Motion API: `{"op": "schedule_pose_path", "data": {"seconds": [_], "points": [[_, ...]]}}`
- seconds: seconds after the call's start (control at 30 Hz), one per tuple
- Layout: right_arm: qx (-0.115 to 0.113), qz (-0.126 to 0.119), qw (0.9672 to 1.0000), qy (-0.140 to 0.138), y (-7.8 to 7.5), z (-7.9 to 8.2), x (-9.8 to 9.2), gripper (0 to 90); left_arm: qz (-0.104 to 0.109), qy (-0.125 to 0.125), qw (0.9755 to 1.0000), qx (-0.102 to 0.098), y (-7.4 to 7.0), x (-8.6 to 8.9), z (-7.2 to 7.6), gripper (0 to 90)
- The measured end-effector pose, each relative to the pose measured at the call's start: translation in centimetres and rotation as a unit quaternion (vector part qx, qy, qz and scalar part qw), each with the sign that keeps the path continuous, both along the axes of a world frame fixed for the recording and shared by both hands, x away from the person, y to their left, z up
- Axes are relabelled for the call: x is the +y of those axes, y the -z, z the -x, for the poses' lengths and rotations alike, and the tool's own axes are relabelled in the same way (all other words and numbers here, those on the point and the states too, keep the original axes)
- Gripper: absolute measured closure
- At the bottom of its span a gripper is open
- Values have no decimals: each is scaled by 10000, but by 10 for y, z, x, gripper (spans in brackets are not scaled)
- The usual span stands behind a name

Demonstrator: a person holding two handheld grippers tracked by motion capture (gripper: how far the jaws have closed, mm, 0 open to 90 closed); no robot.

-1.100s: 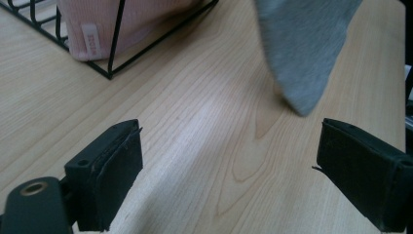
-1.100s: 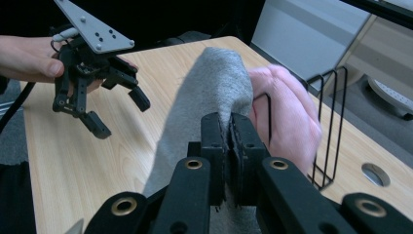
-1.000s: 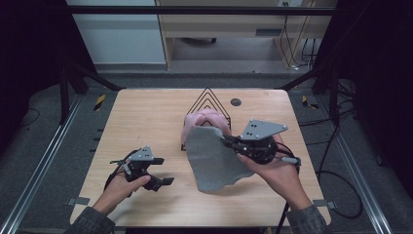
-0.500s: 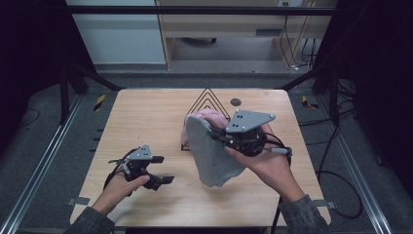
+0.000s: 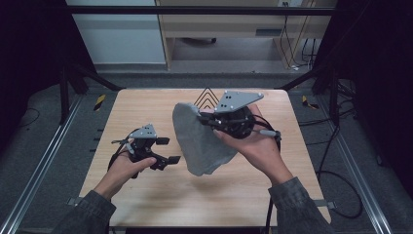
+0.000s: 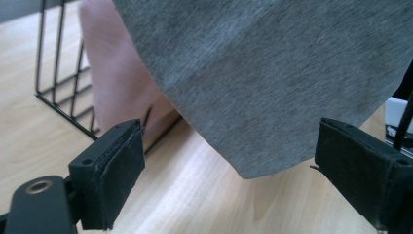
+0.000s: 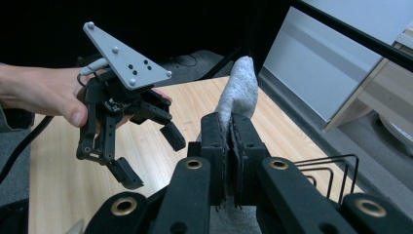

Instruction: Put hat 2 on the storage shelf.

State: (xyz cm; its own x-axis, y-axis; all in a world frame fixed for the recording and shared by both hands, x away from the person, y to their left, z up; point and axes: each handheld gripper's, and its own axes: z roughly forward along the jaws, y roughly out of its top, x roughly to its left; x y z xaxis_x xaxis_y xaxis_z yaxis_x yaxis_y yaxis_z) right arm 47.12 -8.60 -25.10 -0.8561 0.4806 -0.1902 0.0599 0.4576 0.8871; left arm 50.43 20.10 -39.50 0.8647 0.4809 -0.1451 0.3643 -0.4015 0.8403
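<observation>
A grey cloth (image 5: 202,144) hangs above the middle of the wooden table (image 5: 160,200), pinched at its top edge by my right gripper (image 5: 203,117), which is shut on it. The right gripper view shows the jaws (image 7: 230,131) pressed together on a fold of the grey cloth (image 7: 239,92). My left gripper (image 5: 168,150) stands open to the left of the cloth, held above the table. Between its wide jaws (image 6: 234,161) I see the grey cloth's lower edge (image 6: 272,87) close ahead, untouched. Behind it a pink cloth (image 6: 114,78) rests against a black wire rack (image 6: 61,92).
The wire rack (image 5: 208,96) stands at the table's far middle edge. Cables (image 5: 336,190) trail off the right side. A metal frame rail (image 5: 44,161) runs along the left of the table. Dark floor and a cabinet lie beyond.
My right gripper has lifted the grey cloth off the table, up and leftward, so it hangs free and hides the pink cloth in the high view. My left gripper has risen a little.
</observation>
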Motion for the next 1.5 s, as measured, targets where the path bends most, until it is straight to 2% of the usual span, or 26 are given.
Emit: {"op": "schedule_pose_path", "data": {"seconds": [0.2, 0.5, 0.77, 0.9, 1.1, 1.13, 1.23, 1.27, 1.3, 1.33, 1.37, 1.4, 1.5], "points": [[27, -45, 10000, 40, -9, -10, 4, 861, -58, -77, 9999, -65, -11, -1, -10, 112], [72, -31, 10000, 21, -13, -11, 2, 861, -187, 88, 9997, -153, -24, -3, -23, 132], [112, -11, 9999, -72, -15, -6, 3, 861, -287, 203, 9992, -168, -18, -11, -33, 135], [111, 15, 9999, -115, -15, -5, 7, 861, -187, 314, 9992, -131, -16, -15, -35, 142], [137, 17, 9998, -155, -14, -6, 11, 861, -116, 415, 9989, -187, -14, -20, -36, 170], [137, 18, 9998, -162, -13, -6, 12, 861, -70, 429, 9989, -161, -13, -20, -37, 199], [150, 42, 9998, -156, -12, -6, 13, 861, -129, 431, 9987, -245, -13, -21, -38, 449], [157, 38, 9998, -138, -11, -7, 12, 861, -201, 434, 9982, -363, -14, -23, -37, 521], [157, 38, 9998, -138, -11, -7, 12, 861, -201, 434, 9982, -363, -14, -23, -37, 581], [156, 35, 9998, -121, -10, -8, 12, 861, -230, 433, 9980, -412, -15, -23, -37, 581], [166, 24, 9998, -100, -10, -8, 10, 861, -230, 485, 9976, -430, -16, -24, -36, 657], [177, 18, 9998, -30, -9, -10, 7, 860, -297, 455, 9975, -462, -18, -25, -34, 780], [192, 23, 9998, 65, -7, -11, 2, 860, -278, 525, 9973, -443, -21, -25, -32, 839]]}}
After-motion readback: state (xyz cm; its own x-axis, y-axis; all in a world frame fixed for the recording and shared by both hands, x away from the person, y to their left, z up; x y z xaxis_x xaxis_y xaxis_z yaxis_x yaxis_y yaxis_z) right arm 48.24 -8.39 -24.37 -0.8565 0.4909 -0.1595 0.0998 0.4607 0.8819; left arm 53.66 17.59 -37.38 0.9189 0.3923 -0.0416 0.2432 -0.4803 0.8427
